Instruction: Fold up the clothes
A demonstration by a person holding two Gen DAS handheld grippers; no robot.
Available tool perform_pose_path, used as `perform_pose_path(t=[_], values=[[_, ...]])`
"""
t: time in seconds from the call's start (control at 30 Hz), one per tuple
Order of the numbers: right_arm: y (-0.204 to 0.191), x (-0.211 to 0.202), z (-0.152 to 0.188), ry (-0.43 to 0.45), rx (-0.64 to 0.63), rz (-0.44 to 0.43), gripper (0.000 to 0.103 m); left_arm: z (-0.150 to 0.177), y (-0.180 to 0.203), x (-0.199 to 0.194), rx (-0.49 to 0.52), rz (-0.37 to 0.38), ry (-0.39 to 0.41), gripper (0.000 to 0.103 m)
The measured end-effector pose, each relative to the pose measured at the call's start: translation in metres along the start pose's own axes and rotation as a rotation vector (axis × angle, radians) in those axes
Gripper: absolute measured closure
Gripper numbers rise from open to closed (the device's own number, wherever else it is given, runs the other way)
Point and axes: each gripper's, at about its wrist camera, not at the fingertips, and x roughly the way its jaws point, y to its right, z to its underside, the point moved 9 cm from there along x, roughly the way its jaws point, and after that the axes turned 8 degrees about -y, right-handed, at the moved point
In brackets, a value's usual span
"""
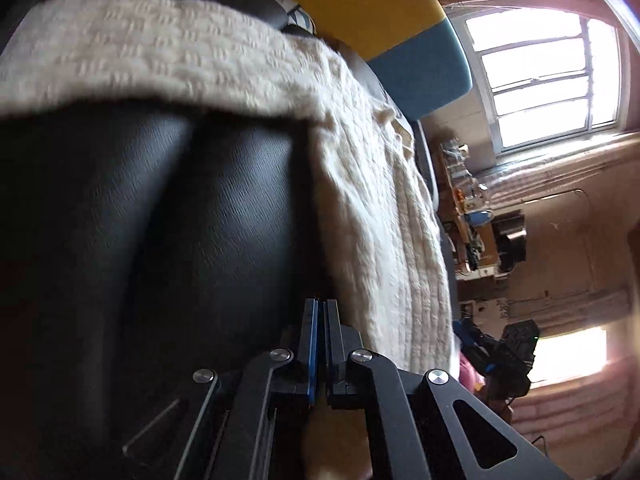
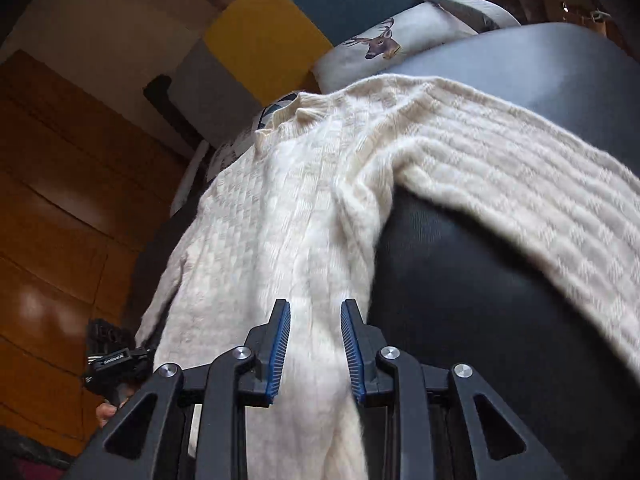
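A cream knitted sweater (image 2: 304, 208) lies spread on a dark leather seat (image 2: 460, 280), one sleeve (image 2: 520, 200) stretched out to the right. My right gripper (image 2: 316, 312) has its jaws apart, with the sweater's lower edge lying between the blue-padded fingers (image 2: 280, 344). In the left wrist view the same sweater (image 1: 380, 220) runs across the top and down the right side of the leather seat (image 1: 160, 220). My left gripper (image 1: 320, 308) is shut and empty over the bare leather, just left of the sweater's edge.
A yellow, blue and grey cushion (image 2: 280, 28) and a deer-print pillow (image 2: 384, 44) sit behind the sweater. Wooden panelling (image 2: 60, 200) is on the left. The other gripper (image 1: 504, 352), a window (image 1: 540, 76) and a cluttered shelf (image 1: 472, 208) show in the left wrist view.
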Motion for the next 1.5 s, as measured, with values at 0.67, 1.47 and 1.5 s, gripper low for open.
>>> perform_pose_path(t=[0.67,1.47,1.5], values=[[-0.049,0.009,0.113,-0.161,-0.036,-0.033,0.069,0.086,0.026,0.012,0.024,0.062,-0.092,0.055],[0.124,-0.105,0.028,0.271,0.187,0.476,0.067,0.082,0.058,0.028,0.082,-0.043,-0.083,0.096],[0.134,-0.104,0.022,0.235,0.164,0.528,0.067,0.077,0.060,0.020,0.068,-0.011,-0.063,0.096]])
